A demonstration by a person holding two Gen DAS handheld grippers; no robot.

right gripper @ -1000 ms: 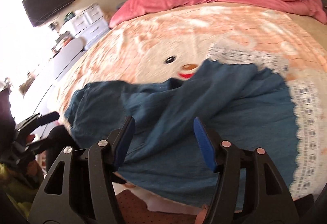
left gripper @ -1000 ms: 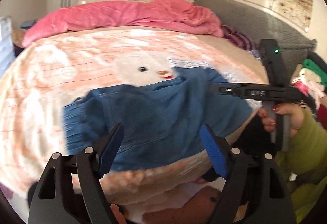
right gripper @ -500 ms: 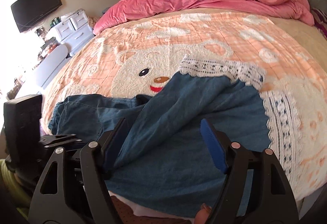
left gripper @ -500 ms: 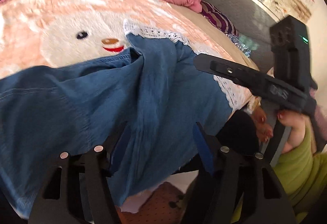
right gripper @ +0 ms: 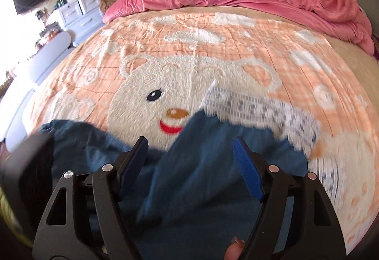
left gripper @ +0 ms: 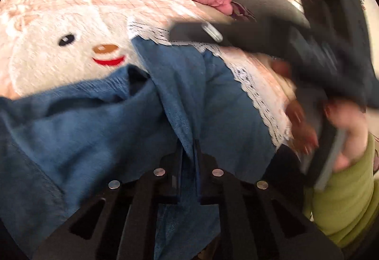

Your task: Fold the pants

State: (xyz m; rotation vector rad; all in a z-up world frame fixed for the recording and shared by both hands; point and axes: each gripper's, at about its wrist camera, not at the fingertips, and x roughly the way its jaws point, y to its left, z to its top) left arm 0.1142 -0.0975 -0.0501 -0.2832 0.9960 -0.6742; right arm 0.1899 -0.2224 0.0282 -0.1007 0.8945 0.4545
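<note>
I can read no text, label, brand, number or sign in either of my wrist views; motion blur smears much of both pictures.
</note>
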